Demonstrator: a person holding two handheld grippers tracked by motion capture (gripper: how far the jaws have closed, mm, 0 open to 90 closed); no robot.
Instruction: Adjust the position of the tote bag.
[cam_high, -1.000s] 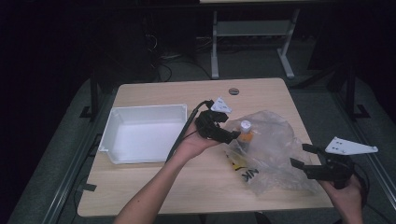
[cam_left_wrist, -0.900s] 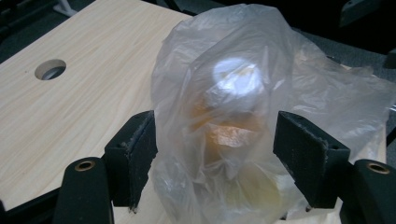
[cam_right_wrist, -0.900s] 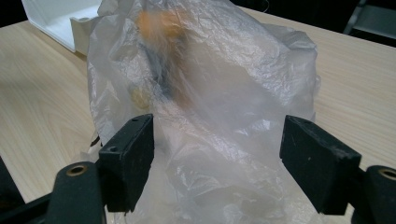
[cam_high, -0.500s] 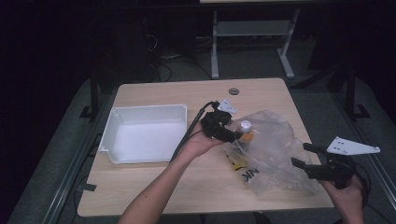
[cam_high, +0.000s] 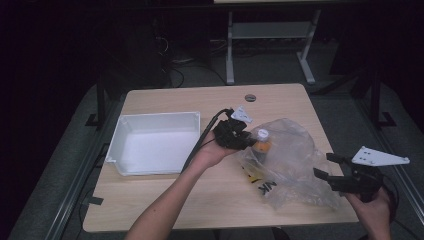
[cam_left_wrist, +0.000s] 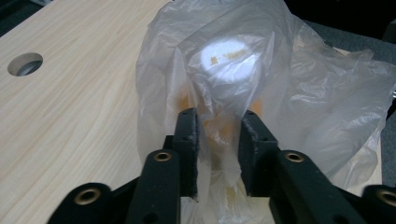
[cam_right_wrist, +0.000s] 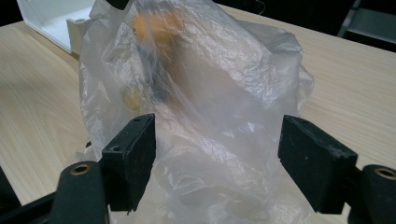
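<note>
White bin (cam_high: 150, 131) sits at the table's (cam_high: 165, 205) left, w/ nothing visible inside, its right wall just beside the person's left hand (cam_high: 212, 152). That hand pushes the left gripper (cam_high: 250, 141) into the near edge of a clear plastic bag (cam_high: 295, 165) at table centre-right. In the left gripper view the jaws have just been closing and now stand narrow, pinching a fold of bag film (cam_left_wrist: 219, 154) between the pads; behind the film stands a bottle w/ a white cap (cam_left_wrist: 227, 56) and orange body, upright as far as can be told. Whether the pads also press the bottle itself thru the plastic can't be told; the orange patch between them suggests they may.

Inside the bag, nearer the table's front edge, lies yellow packaging w/ black lettering (cam_high: 262, 184), partly hidden by crumpled film.

At the far right, the right gripper (cam_high: 332, 167) hovers at the bag's right edge, jaws wide apart. The right gripper view shows both black pads flanking the bag (cam_right_wrist: 210, 116) w/o touching it; nothing held.

Judgement: the job looks like emptying the bag, probably into the bin, and it's at an early stage. Bottle and packaging are both inside the bag, bin unfilled. Left: get a firm hold on the bottle, free it from the film, poss. w/ the right gripper steadying the bag, then carry it left to the bin.
</note>
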